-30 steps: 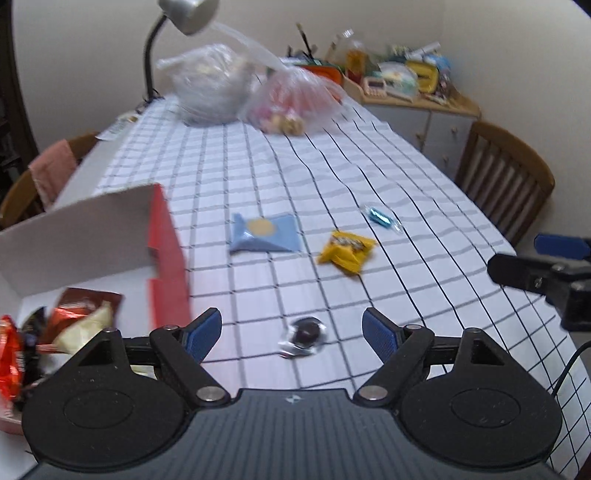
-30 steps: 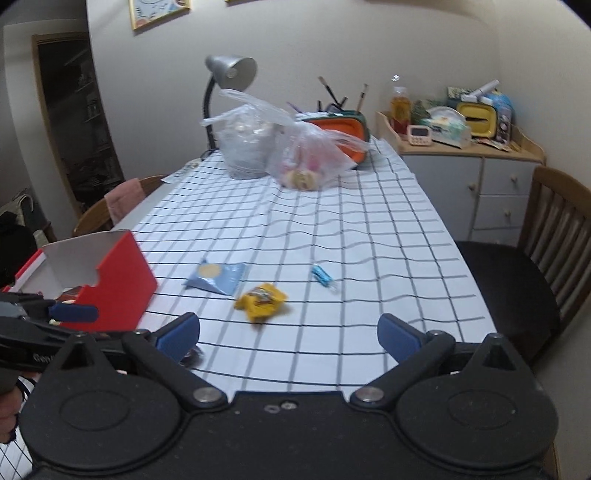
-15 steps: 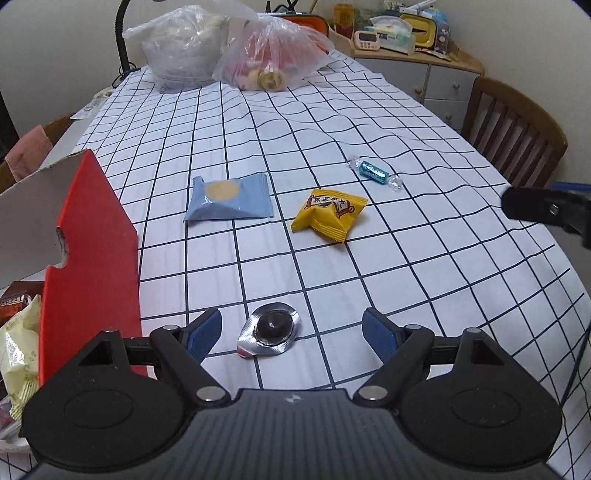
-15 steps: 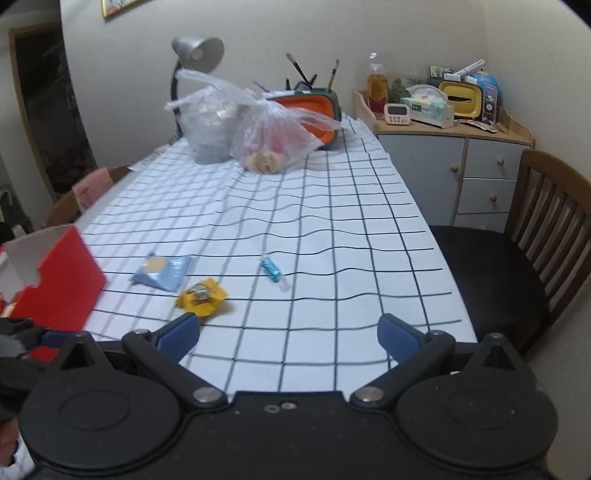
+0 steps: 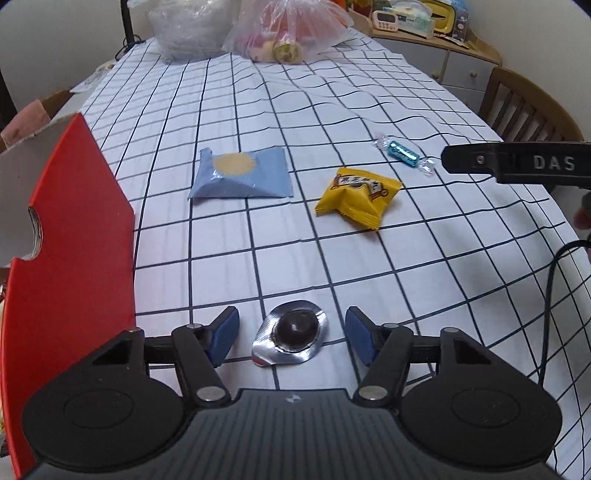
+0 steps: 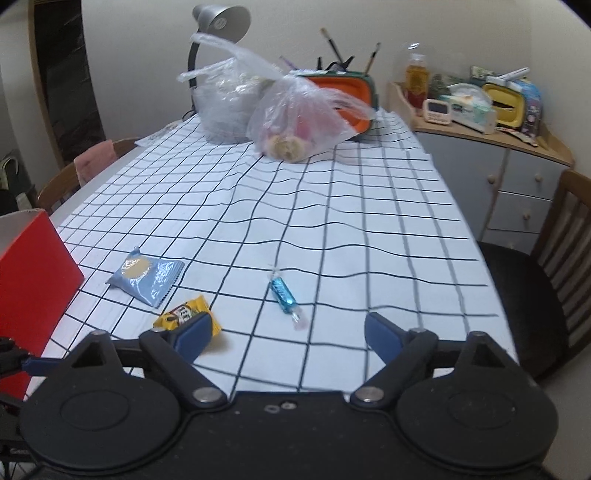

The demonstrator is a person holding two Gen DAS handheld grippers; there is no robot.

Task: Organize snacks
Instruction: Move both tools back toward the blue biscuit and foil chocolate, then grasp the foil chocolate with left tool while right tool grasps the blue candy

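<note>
My left gripper (image 5: 291,338) is open, low over the checked tablecloth, its jaws on either side of a silver-foil chocolate (image 5: 291,334) without touching it. Beyond it lie a blue packet (image 5: 242,179), a yellow packet (image 5: 360,195) and a teal wrapped candy (image 5: 402,153). The red box (image 5: 70,236) stands at the left, its inside mostly hidden. My right gripper (image 6: 288,332) is open and empty near the table's front edge, with the teal candy (image 6: 284,295) just beyond its gap, the yellow packet (image 6: 184,317) at its left finger and the blue packet (image 6: 147,277) farther left.
Two clear plastic bags (image 6: 295,122) and a desk lamp (image 6: 218,22) stand at the far end with an orange tub (image 6: 343,88). A wooden chair (image 6: 554,266) stands at the right, a sideboard (image 6: 491,158) behind it. The right gripper's finger (image 5: 517,162) shows at right in the left view.
My left gripper has dropped and moved forward, so the foil chocolate now lies between its jaws. My right gripper has swung left and lower towards the teal candy.
</note>
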